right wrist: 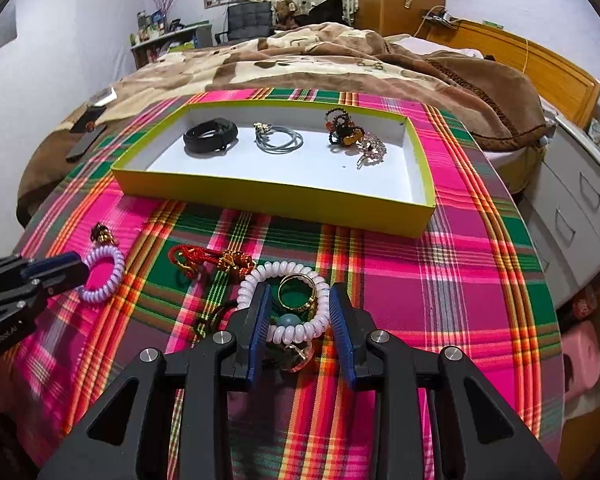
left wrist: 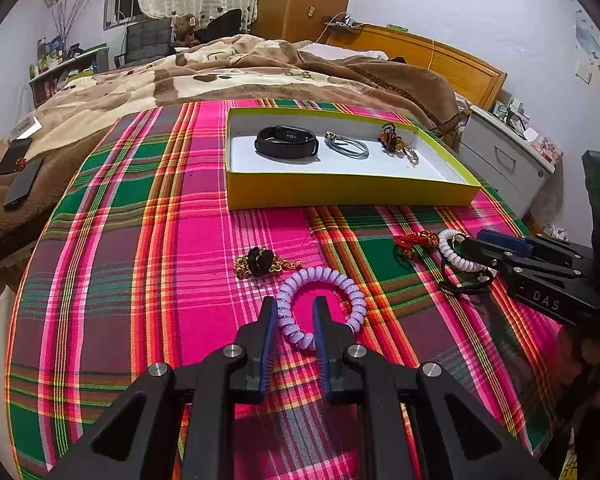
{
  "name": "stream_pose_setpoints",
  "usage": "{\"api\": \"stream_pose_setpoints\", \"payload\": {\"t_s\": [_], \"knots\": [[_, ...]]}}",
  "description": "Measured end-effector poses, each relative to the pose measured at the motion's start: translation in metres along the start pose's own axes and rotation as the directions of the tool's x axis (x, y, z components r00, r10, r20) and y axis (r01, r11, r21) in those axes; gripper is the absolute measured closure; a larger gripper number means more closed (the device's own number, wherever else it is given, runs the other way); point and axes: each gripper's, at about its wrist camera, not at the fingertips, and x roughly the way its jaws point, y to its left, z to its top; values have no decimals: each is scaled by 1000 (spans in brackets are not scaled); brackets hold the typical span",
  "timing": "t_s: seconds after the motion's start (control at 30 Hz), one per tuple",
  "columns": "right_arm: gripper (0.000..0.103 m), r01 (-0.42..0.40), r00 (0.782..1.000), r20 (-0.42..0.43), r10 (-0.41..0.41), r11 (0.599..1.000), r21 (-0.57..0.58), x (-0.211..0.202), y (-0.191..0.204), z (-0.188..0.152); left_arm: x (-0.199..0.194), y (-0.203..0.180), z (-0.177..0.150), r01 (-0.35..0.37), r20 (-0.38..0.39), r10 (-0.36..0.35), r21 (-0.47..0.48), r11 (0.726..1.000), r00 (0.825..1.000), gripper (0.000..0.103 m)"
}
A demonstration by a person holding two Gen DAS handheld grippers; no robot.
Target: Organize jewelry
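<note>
Both claws are seen low over a plaid tablecloth (left wrist: 148, 240) in pink, green and orange. On the left gripper (left wrist: 296, 320) the jaws are parted a moderate way and are set astride the near arc of a lilac coil hair tie (left wrist: 340, 288): one blue pad lies outside the loop and the other inside it, with the coil strand between them, and whether the pads are pressing on the strand cannot be told. On the right gripper (right wrist: 300, 304) the jaws are spread wider, with the near side of a white coil hair tie (right wrist: 288, 300) lying between them; the left pad appears to touch the coil, while a gap is seen at the right pad, so nothing is clamped. Inside the white loop a gold ring (right wrist: 296, 290) is seen, and a teal bead (right wrist: 289, 321) lies against the coil's near edge. A red braided cord with gold trim (right wrist: 210, 260) is laid just beside the white tie, toward the left gripper. A black and gold piece (left wrist: 262, 262) lies just beyond the lilac tie. Farther back on the cloth a shallow yellow-green box (right wrist: 260, 196) with a white floor is placed; in it a black band (right wrist: 210, 136), a grey looped cord (right wrist: 278, 140) and a cluster of dark and amber beads (right wrist: 344, 130) are set in a row, apart from one another. A brown blanket (right wrist: 300, 56) covers the bed behind.
</note>
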Motion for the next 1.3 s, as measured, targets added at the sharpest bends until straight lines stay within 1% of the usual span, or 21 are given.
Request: {"api": "stream_pose_setpoints", "payload": {"t_s": [0.13,0.27,0.37,0.5,0.63,0.83,0.87,0.9,0.97,1.03,1.07,1.1,1.3], "knots": [[72,30,999,15,-29,998,-50,-5,5,2,0,0,0,1,0,-1,-3,1000,1000,86],[72,11,1000,20,-9,996,-86,-7,11,3,1,-1,0,2,-2,-2,-6,1000,1000,86],[72,-10,1000,-14,9,996,-85,1,11,2,1,0,0,3,0,-3,-5,1000,1000,86],[72,-29,999,-23,27,997,-68,4,8,3,1,0,0,4,-3,-4,-8,1000,1000,86],[72,-19,999,-36,17,997,-71,8,6,6,1,-1,-1,5,-4,-5,-9,1000,1000,86],[72,6,999,-40,-10,993,-114,11,13,8,1,-1,-1,3,-9,-3,-8,1000,1000,86],[73,11,999,-40,-16,992,-122,11,14,8,2,-1,-1,4,-11,-4,-8,1000,1000,86],[76,22,999,-38,-27,991,-135,11,15,7,2,-1,-1,4,-13,-4,-7,1000,1000,86],[79,40,998,-34,-46,987,-156,11,18,6,3,-1,-1,2,-16,-2,-7,1000,1000,86],[84,55,998,-30,-61,984,-170,12,20,5,4,-1,-1,-4,-23,3,-6,1000,1000,86],[87,63,997,-33,-70,982,-176,13,21,5,5,-2,-1,-8,-24,8,-5,1000,1000,86],[97,67,996,-42,-76,982,-178,16,21,3,5,-3,-1,-14,-25,14,-2,1000,1000,86],[98,47,999,-19,-50,989,-142,13,16,-1,7,-8,-1,-45,-28,46,26,999,999,86]]}}
